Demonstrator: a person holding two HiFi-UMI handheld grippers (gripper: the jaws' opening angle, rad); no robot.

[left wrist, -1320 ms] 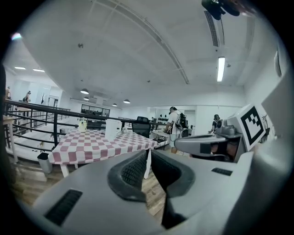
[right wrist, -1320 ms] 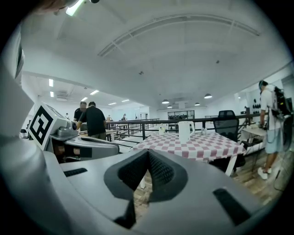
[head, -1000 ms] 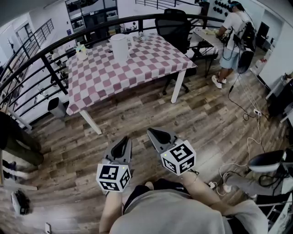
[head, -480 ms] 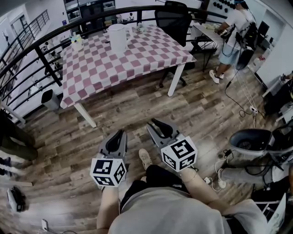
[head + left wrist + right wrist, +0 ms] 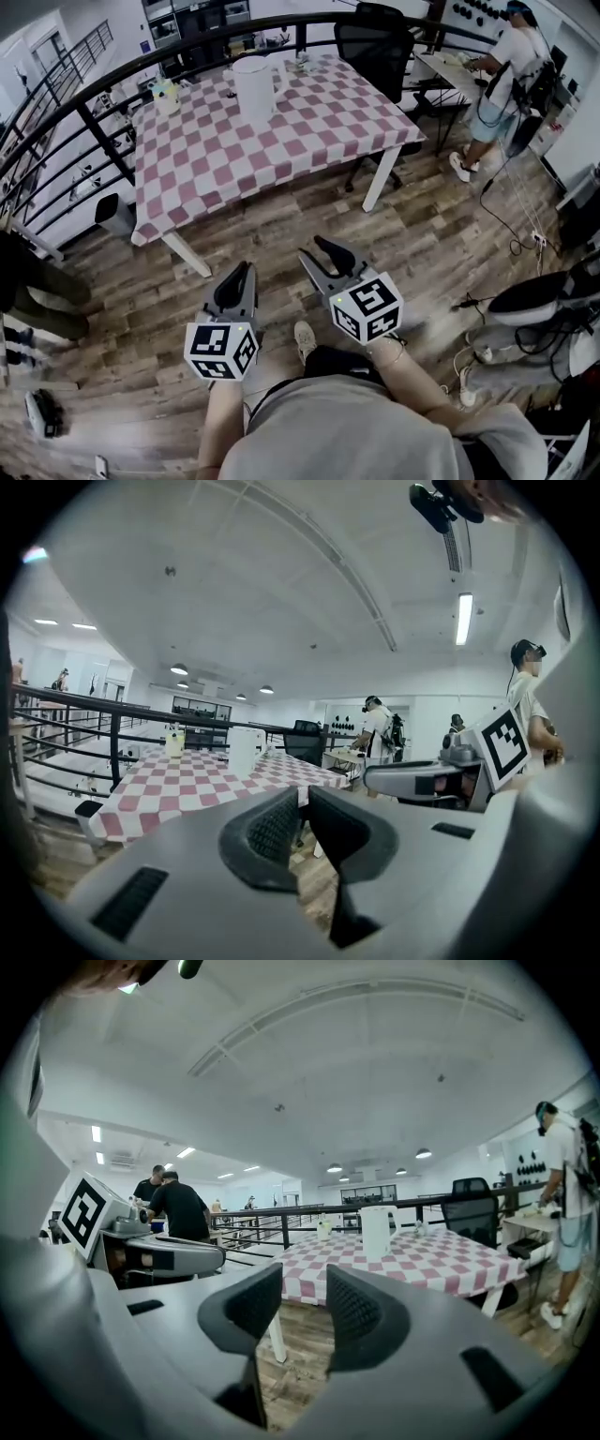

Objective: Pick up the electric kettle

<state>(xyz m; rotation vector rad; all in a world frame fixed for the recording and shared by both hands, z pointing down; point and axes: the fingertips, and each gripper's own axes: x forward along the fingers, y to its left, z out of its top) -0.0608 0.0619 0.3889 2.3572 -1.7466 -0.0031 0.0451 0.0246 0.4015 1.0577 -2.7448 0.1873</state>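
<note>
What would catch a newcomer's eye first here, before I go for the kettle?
The red-and-white checked table at upper centre of the head view, with the tall white electric kettle upright near its far edge. In the foreground, well short of it, the left gripper is shut and empty; the right gripper has just been opening, nothing between its jaws.

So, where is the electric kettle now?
In the head view, the electric kettle stands on the checkered table near its far edge, right of a small yellowish container.
</note>
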